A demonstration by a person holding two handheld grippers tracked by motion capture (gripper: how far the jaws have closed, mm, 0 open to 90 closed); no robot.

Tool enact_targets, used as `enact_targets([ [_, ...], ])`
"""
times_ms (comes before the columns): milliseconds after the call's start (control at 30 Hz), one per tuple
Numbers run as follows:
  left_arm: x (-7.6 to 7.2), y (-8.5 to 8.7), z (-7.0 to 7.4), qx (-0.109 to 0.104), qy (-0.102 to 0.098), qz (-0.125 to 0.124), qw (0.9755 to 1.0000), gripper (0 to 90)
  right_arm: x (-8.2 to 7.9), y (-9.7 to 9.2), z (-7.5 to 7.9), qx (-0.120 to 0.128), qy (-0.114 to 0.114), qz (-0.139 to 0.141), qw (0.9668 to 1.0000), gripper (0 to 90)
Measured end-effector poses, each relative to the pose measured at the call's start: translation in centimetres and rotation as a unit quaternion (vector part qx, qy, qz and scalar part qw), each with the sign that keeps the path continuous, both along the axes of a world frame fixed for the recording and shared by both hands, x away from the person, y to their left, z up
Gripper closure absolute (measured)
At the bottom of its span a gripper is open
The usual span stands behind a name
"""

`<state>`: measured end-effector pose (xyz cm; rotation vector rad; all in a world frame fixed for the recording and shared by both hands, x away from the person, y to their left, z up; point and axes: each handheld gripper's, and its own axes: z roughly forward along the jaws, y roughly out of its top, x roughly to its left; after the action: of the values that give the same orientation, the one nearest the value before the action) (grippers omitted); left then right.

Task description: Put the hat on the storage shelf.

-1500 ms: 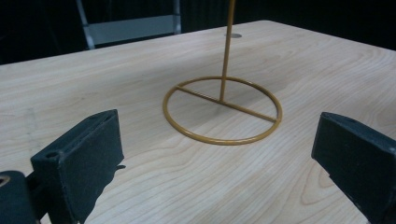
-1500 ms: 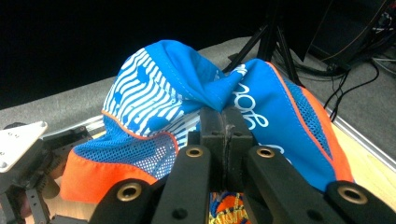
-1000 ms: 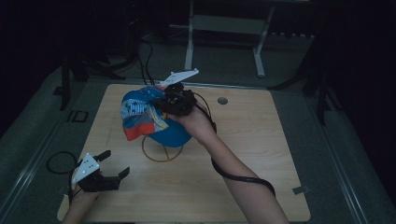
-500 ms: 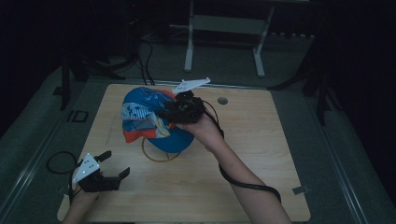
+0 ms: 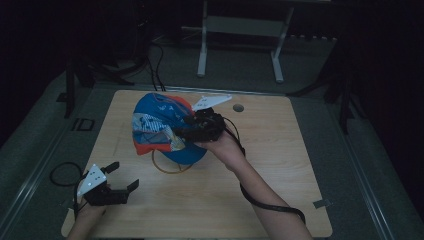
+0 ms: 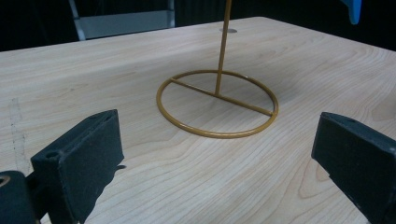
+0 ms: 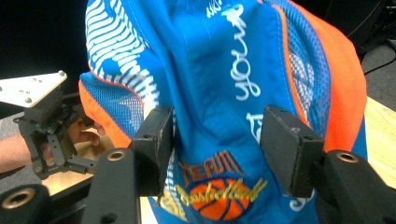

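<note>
The cap (image 5: pixel 162 131), blue with orange trim and white lettering, is sitting atop a thin gold stand (image 6: pixel 219 100), above the table's (image 5: pixel 280 175) middle and a little toward its far left corner. In the right gripper view the cap (image 7: pixel 224 93) is filling the space ahead, its crown fabric bulging into the gap between the two black jaws, with a basketball emblem just below them. The left pad is lying against or just beside a fold of the blue cloth, while the right pad is standing a little clear of it, so the jaws are not pinching the cap; they have just been opening, with the fabric between them. In the high view the right gripper (image 5: pixel 187 131) is pointing leftward into the cap's side, the person's hand (image 5: pixel 222 147) and forearm reaching in from the near edge and a cable looping along the arm. The stand's ring base is resting flat on the wood, its upright rod rising from a crossbar, seen plainly in the left gripper view. The left gripper (image 5: pixel 120 182) is sitting near the table's near left corner, well apart from the cap, its jaws spread wide with nothing between them, facing the ring base across bare wood.
</note>
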<state>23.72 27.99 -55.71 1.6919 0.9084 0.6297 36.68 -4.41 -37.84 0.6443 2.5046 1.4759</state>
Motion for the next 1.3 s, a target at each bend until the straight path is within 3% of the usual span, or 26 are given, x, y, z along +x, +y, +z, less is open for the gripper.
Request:
enact_targets([
  [400,0.0,0.0,-0.2,0.001,0.000,0.002,1.0000,2.3,-1.4,-2.5,-1.3,0.016,-0.002,-0.001,0.9999,42.8],
  [733,0.1,-0.1,-0.2,0.001,0.001,-0.001,1.0000,2.3,-1.7,-3.9,-1.9,0.025,-0.002,-0.005,0.9997,41.0],
  [1033,0.1,-0.1,-0.3,0.000,0.001,-0.004,1.0000,2.3,-2.1,-5.2,-2.9,0.039,-0.003,-0.006,0.9992,28.0],
  [1067,0.2,-0.1,-0.3,0.002,0.001,-0.004,1.0000,2.3,-2.2,-5.4,-3.0,0.039,-0.002,-0.005,0.9992,22.9],
  [1100,0.2,-0.2,-0.3,0.004,0.000,-0.004,1.0000,2.3,-2.3,-5.5,-3.2,0.036,-0.006,0.002,0.9993,18.5],
  [1300,0.2,-0.3,-0.4,0.004,0.000,-0.004,1.0000,2.3,-2.9,-6.2,-5.2,0.015,-0.015,0.023,0.9995,13.9],
])
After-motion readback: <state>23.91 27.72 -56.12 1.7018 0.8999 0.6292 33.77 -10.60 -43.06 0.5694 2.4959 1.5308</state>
